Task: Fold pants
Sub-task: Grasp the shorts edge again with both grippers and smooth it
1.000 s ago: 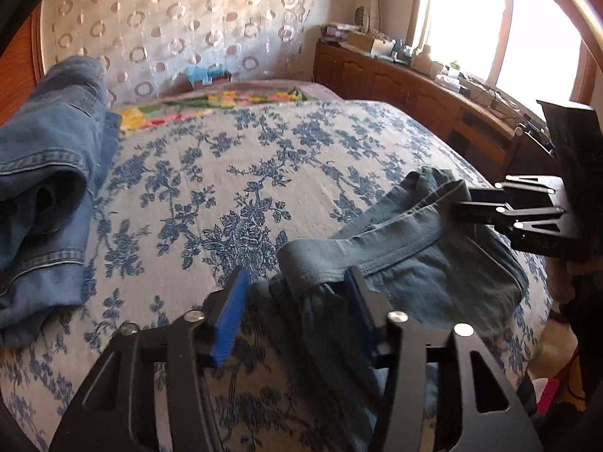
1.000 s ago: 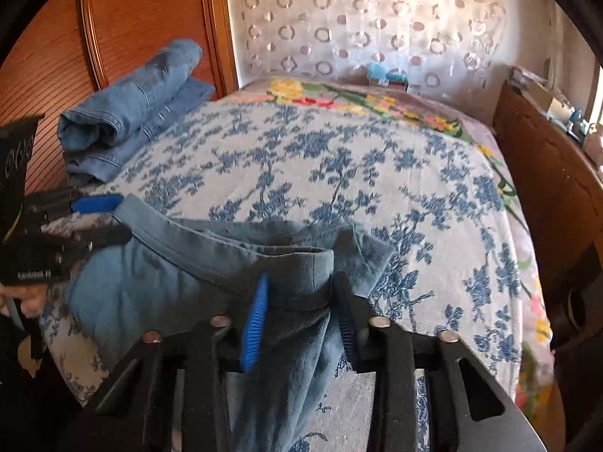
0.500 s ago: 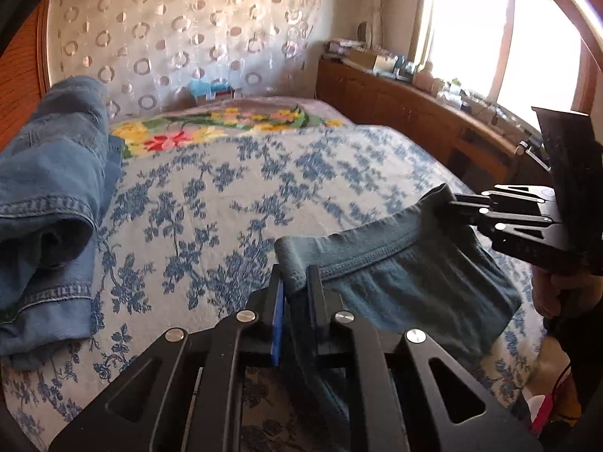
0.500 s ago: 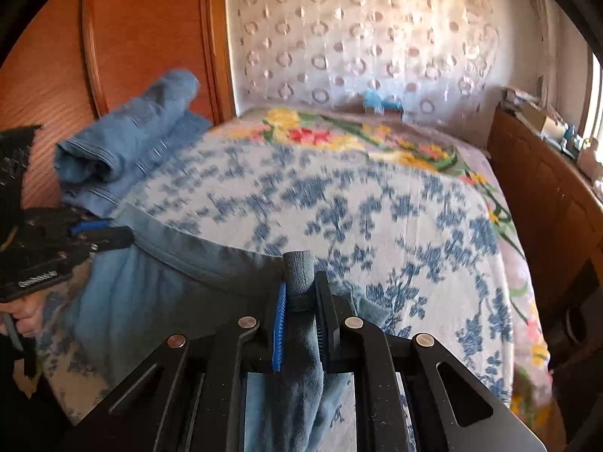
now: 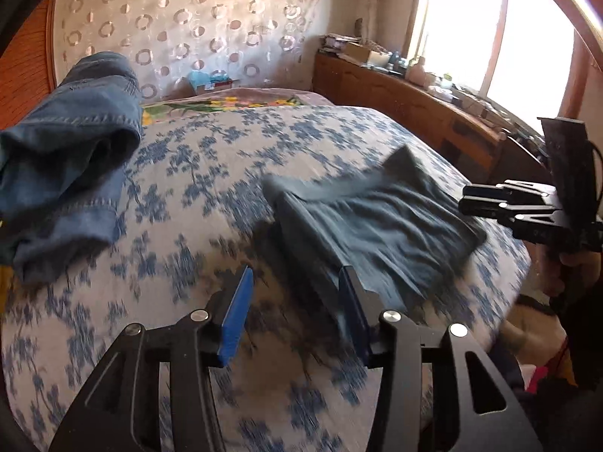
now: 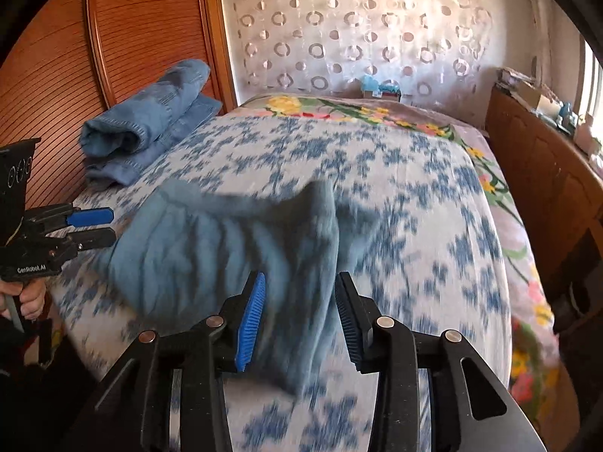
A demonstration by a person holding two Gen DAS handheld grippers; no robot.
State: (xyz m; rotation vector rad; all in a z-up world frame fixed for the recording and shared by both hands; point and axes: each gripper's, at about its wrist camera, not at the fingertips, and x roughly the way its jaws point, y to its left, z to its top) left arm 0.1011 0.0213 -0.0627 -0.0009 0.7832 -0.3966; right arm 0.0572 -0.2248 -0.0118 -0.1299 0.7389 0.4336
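The grey-blue pants (image 5: pixel 377 222) lie bunched on the flowered bedspread (image 5: pixel 196 226), blurred by motion; they also show in the right wrist view (image 6: pixel 233 248). My left gripper (image 5: pixel 296 312) is open and empty, its right finger beside the pants' near edge. It also shows at the left of the right wrist view (image 6: pixel 96 228), open. My right gripper (image 6: pixel 299 316) is open, with the pants' cloth lying between its fingers but not pinched. In the left wrist view it (image 5: pixel 467 197) sits at the pants' right edge.
A folded pair of blue jeans (image 5: pixel 64 165) lies at the bed's left side by a wooden headboard (image 6: pixel 113 56). A wooden sideboard (image 5: pixel 407 113) with clutter runs along the right under a bright window. A flowered blanket (image 6: pixel 358 113) covers the far end.
Both grippers were shut on the pants' waistband half a second ago and have opened and let go. The pants have dropped onto the bed and both grippers have drawn back a little.
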